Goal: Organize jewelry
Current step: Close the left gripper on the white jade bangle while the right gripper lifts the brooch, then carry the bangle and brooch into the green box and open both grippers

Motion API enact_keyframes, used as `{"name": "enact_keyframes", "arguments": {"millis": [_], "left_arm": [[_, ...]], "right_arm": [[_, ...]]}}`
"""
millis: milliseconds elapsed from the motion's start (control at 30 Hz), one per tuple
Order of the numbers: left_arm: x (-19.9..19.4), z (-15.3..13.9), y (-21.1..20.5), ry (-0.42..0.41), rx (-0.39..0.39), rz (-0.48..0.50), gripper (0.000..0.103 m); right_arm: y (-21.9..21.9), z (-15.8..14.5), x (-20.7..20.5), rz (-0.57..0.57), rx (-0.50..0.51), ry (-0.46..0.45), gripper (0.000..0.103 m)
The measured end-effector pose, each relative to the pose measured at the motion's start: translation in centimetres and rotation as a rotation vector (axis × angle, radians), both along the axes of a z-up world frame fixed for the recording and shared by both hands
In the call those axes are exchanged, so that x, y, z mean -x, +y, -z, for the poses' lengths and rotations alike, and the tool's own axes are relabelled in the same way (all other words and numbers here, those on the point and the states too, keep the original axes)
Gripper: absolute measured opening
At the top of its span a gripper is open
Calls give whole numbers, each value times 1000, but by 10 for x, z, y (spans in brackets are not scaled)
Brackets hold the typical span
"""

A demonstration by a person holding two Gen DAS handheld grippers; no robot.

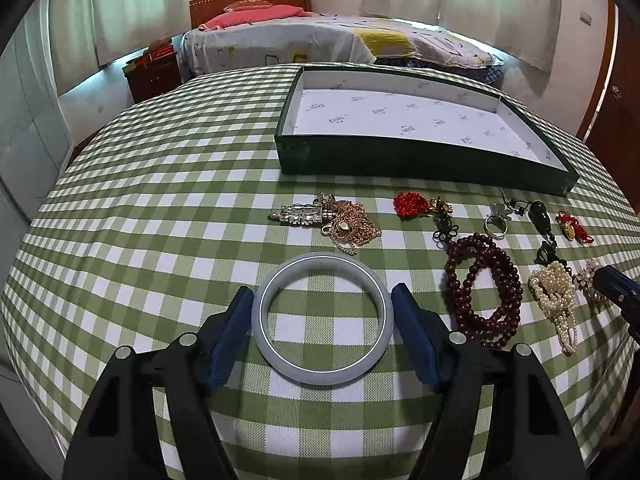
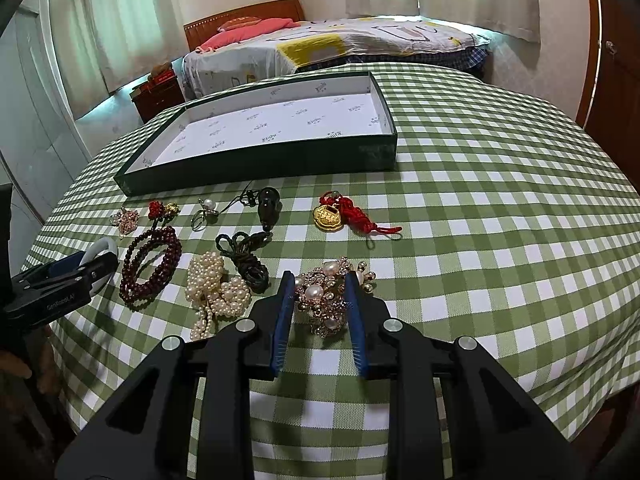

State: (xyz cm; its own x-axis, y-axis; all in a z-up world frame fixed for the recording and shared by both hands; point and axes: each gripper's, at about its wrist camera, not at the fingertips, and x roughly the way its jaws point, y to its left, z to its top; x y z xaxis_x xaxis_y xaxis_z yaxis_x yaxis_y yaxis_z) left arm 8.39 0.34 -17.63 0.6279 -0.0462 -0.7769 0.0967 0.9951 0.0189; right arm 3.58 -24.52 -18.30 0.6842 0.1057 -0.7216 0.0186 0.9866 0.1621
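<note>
My left gripper [image 1: 323,322] brackets the pale bangle [image 1: 324,317]; my right gripper [image 2: 320,304] brackets the pearl brooch [image 2: 326,300].

On the left, my blue pads sit on either side of the bangle, which lies flat on the green checked tablecloth [image 1: 160,208]; whether they press it I cannot tell. Beyond it lie a crystal piece [image 1: 298,213] and a gold chain [image 1: 352,224], then the dark red bead bracelet [image 1: 482,288] and the pearl strand [image 1: 556,296] to the right. My right fingers are narrowly parted around the brooch, pads just beside its edges, contact unclear. The gold lock charm [image 2: 330,216] lies further ahead, and the open green box [image 2: 272,136] stands beyond everything.
</note>
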Motion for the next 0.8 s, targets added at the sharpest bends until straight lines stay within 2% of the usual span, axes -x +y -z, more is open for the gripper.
{"name": "enact_keyframes", "arguments": {"millis": [400, 800], "left_arm": [[8, -11, 0, -31, 18, -2, 68], [-7, -60, -8, -109, 86, 21, 68]], "right_arm": [[2, -14, 1, 1, 10, -44, 25], [2, -55, -13, -9, -2, -139, 25]]}}
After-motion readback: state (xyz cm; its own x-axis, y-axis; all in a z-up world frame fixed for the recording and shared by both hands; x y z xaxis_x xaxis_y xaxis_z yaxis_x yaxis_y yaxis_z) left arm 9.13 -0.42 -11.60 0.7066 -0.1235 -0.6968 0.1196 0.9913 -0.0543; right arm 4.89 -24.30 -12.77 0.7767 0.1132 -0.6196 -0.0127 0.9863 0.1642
